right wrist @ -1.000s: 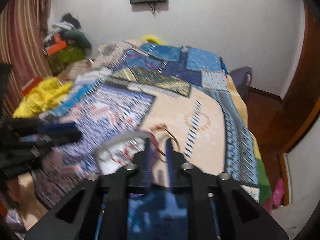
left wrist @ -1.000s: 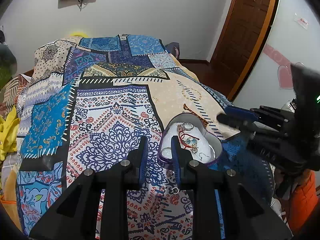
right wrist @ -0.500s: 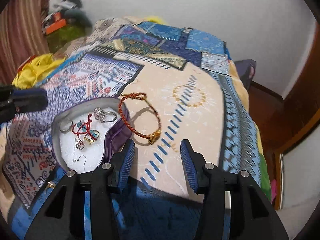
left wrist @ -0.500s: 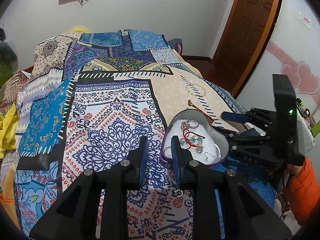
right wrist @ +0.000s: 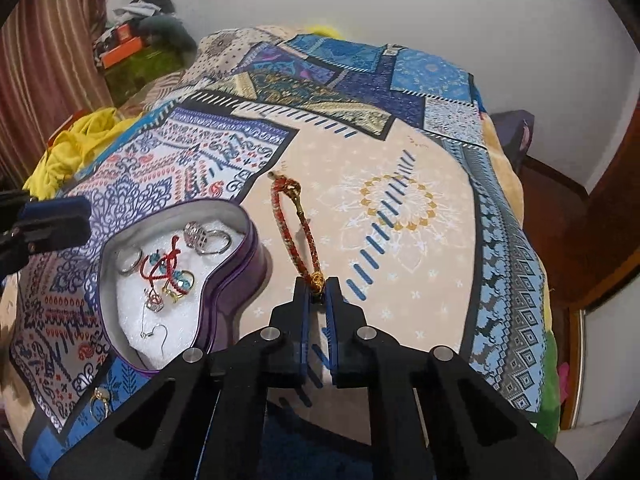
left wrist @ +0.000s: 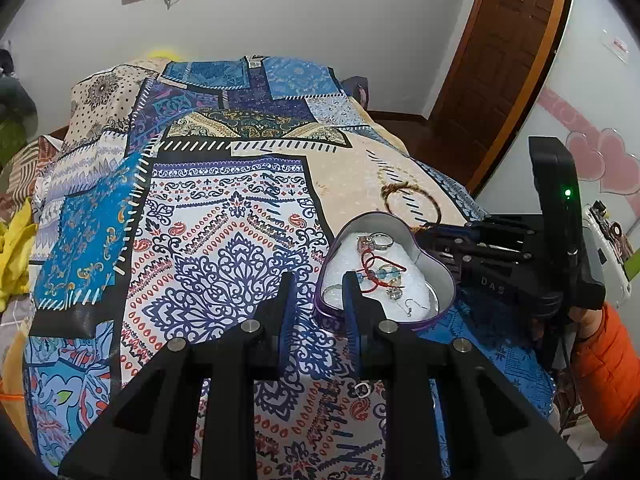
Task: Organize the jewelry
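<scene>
A purple heart-shaped tin (right wrist: 236, 276) (left wrist: 440, 276) sits on the patterned bedspread and holds rings, a red cord, blue bead pieces and an earring hook on white padding. A red and gold braided bracelet (right wrist: 292, 232) (left wrist: 412, 200) lies on the beige patch just right of the tin. My right gripper (right wrist: 318, 294) is shut on the bracelet's gold bead end. My left gripper (left wrist: 318, 300) is open and empty, hovering at the tin's near left rim. A small ring (left wrist: 361, 390) (right wrist: 99, 402) lies loose on the cover near the tin.
The bedspread (left wrist: 200, 240) covers the whole bed. Yellow cloth (right wrist: 80, 140) lies at the bed's left side. A wooden door (left wrist: 500, 60) stands at the right, and a pile of clutter (right wrist: 136, 40) sits in the far left corner.
My right gripper dropped to the bracelet and closed on its gold bead end; half a second ago it was open above it. My left gripper barely moved.
</scene>
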`<state>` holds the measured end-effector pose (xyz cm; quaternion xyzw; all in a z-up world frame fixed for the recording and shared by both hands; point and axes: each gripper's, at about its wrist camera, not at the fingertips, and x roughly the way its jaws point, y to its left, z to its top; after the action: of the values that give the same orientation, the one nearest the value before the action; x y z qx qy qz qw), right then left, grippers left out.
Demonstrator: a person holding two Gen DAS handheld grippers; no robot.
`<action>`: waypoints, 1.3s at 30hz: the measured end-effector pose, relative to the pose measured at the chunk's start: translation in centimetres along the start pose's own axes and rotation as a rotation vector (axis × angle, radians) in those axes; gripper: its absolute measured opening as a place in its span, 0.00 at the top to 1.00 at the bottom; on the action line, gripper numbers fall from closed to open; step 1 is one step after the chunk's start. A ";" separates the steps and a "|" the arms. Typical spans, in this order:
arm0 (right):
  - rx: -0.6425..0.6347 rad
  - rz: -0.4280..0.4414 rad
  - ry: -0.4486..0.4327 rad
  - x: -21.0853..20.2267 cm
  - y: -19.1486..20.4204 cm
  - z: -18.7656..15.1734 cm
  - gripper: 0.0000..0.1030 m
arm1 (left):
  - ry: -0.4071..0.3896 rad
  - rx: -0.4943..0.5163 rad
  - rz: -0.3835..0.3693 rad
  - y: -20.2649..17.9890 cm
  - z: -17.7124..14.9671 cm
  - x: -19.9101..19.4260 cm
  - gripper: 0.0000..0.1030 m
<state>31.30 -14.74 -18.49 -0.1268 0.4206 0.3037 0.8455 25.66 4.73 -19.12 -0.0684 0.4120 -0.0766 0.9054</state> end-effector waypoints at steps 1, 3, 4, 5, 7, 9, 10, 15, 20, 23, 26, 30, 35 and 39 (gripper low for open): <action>0.011 -0.003 -0.012 -0.3 -0.1 0.0 0.93 | -0.002 0.002 0.001 -0.1 0.0 -0.1 0.79; 0.030 -0.002 -0.030 -1.1 -0.3 0.2 0.93 | -0.006 0.001 0.001 -0.1 0.1 -0.4 0.79; 0.041 0.003 -0.045 -1.8 -0.2 0.3 0.93 | -0.010 0.001 0.002 -0.1 0.2 -0.6 0.79; 0.048 0.012 -0.061 -2.4 -0.2 0.5 0.93 | -0.013 0.001 0.003 -0.1 0.2 -0.8 0.79; 0.043 0.032 -0.088 -3.6 0.5 0.8 0.93 | -0.017 0.001 0.005 -0.1 0.3 -1.1 0.79; 0.027 0.056 -0.108 -4.6 1.4 1.1 0.93 | -0.019 0.000 0.008 -0.1 0.3 -1.4 0.79; 0.019 0.066 -0.113 -4.9 1.8 1.3 0.93 | -0.020 0.000 0.009 -0.1 0.3 -1.5 0.79; -0.045 0.083 -0.093 -4.9 4.6 1.2 0.93 | -0.017 0.003 0.013 -0.2 0.1 -2.1 0.79; -0.081 0.036 -0.046 -3.8 5.8 0.7 0.93 | -0.013 0.017 0.013 -0.4 -0.3 -2.7 0.79; -0.082 0.010 -0.007 -3.7 6.1 0.6 0.93 | -0.009 0.021 0.010 -0.5 -0.6 -3.0 0.79; -0.063 0.025 0.011 -4.1 5.9 0.3 0.91 | -0.001 0.021 0.009 -0.6 -0.9 -3.3 0.79; -0.047 0.022 0.001 -5.2 6.1 -0.2 0.91 | 0.003 0.024 0.005 -0.9 -1.3 -3.9 0.79; -0.024 0.055 -0.011 -6.7 6.7 -1.2 0.78 | 0.011 0.036 0.004 -1.3 -2.1 -4.7 0.79; -0.010 0.082 -0.024 -7.1 7.4 -2.0 0.65 | 0.021 0.043 0.002 -1.6 -3.0 -5.2 0.79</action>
<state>22.12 -12.77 -13.84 -0.1099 0.4139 0.3416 0.8366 19.88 4.05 -16.92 -0.0475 0.4196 -0.0853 0.9024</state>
